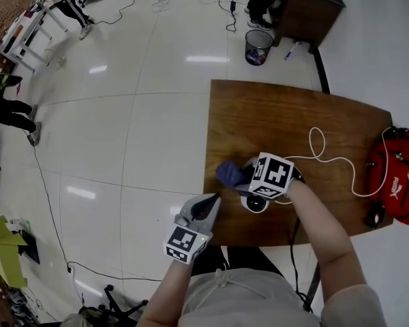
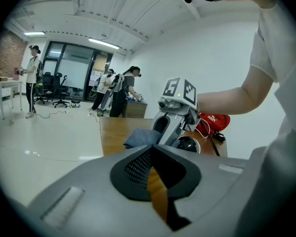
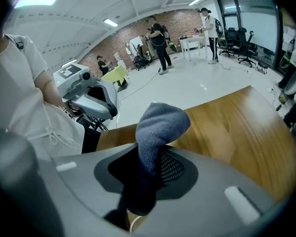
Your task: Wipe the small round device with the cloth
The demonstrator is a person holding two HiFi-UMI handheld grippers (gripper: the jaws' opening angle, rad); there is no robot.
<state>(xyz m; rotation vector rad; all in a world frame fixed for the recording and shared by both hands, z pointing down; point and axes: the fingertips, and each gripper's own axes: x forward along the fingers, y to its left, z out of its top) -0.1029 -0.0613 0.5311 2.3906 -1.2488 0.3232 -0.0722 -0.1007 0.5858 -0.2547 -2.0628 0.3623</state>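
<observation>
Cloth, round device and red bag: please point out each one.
cloth (image 3: 160,125), right gripper view, its folded upper end.
small round device (image 1: 256,204), head view, its dark dome.
red bag (image 1: 397,182), head view, its middle.

Open passage over far half of table (image 1: 259,107); cable (image 1: 309,142) and bag (image 1: 397,176) obstruct its right side.

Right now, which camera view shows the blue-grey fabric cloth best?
The right gripper view. There the blue-grey fabric cloth is large and in the middle, pinched between the jaws of the right gripper. The head view shows only a small blue fold beside that gripper. The left gripper view shows a small, distant part next to it.
</observation>
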